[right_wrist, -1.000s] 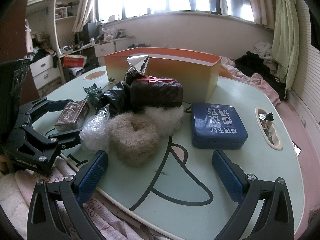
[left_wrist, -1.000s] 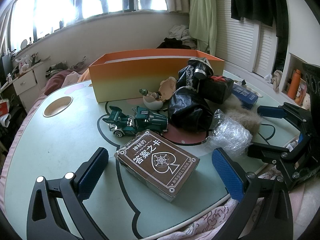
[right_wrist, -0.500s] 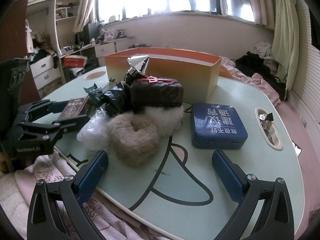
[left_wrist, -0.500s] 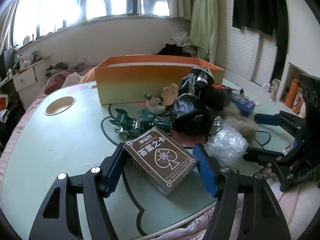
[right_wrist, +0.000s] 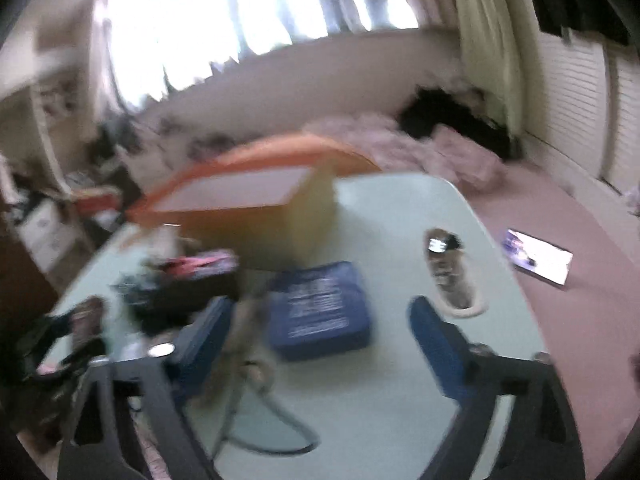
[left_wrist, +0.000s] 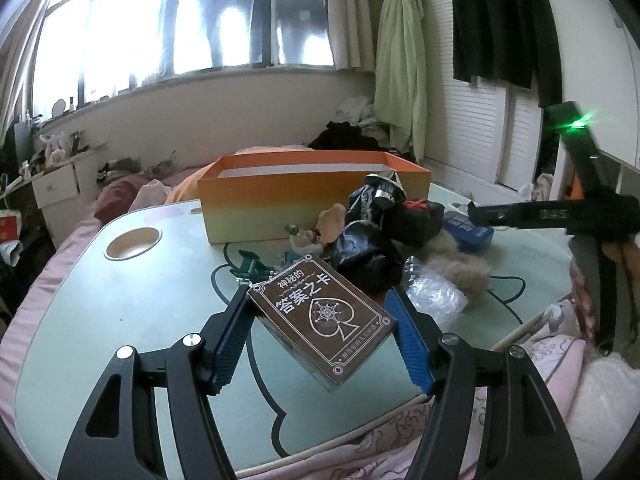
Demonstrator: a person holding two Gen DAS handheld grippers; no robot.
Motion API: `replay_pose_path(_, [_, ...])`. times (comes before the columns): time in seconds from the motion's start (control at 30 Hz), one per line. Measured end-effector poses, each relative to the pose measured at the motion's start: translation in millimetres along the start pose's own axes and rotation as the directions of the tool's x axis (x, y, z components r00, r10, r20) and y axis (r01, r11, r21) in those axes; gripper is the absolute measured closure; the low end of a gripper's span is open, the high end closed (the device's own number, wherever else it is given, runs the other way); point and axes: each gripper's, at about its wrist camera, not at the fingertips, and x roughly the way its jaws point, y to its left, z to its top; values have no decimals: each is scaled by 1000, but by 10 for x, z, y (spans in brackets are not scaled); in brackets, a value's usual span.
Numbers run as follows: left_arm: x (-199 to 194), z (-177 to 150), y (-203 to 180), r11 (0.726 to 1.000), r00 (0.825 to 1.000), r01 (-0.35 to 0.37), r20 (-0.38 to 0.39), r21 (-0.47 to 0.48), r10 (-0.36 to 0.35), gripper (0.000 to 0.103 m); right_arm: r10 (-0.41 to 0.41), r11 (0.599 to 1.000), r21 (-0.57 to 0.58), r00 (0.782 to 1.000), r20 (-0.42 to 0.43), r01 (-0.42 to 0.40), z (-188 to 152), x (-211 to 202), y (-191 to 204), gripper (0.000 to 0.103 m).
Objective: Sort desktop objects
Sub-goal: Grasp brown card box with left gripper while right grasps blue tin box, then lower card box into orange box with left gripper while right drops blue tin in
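Two claws are at work. My left claw (left_wrist: 322,334) is clamped across the brown card box (left_wrist: 322,314), its blue pads on the long sides so the box rides flat and will not twist; it appears lifted just off the tabletop (left_wrist: 120,312), short of the orange box (left_wrist: 312,208) where I judge it belongs. My right claw (right_wrist: 320,334) has just been closing, yet its pads touch nothing; the blue case (right_wrist: 320,312) lies between them, blurred, likely my next pick.
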Motion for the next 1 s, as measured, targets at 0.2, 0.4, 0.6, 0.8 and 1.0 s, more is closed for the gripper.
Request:
replay_pose_path(0.2, [-3, -6, -3, 1000, 1000, 4, -2, -3, -4, 36, -43, 993, -111, 989, -141, 27, 97, 364, 197, 24])
replay_pose_path(0.4, [-48, 16, 3, 1000, 1000, 13, 10, 2, -13, 36, -68, 984, -169, 993, -101, 50, 9, 350, 215, 37])
replay_pose_path(0.6, [-357, 489, 124, 1000, 989, -18, 147, 19, 15, 36, 24, 998, -61, 999, 46, -21, 208, -13, -43, 37])
replay_pose_path(0.8, [-31, 1397, 439, 999, 986, -50, 156, -20, 52, 35, 82, 992, -110, 990, 115, -69, 898, -19, 248, 37])
replay_pose_path(1.0, [1219, 1478, 830, 981, 983, -78, -180, -179, 45, 35, 191, 977, -92, 982, -11, -191, 1168, 650, 517, 37])
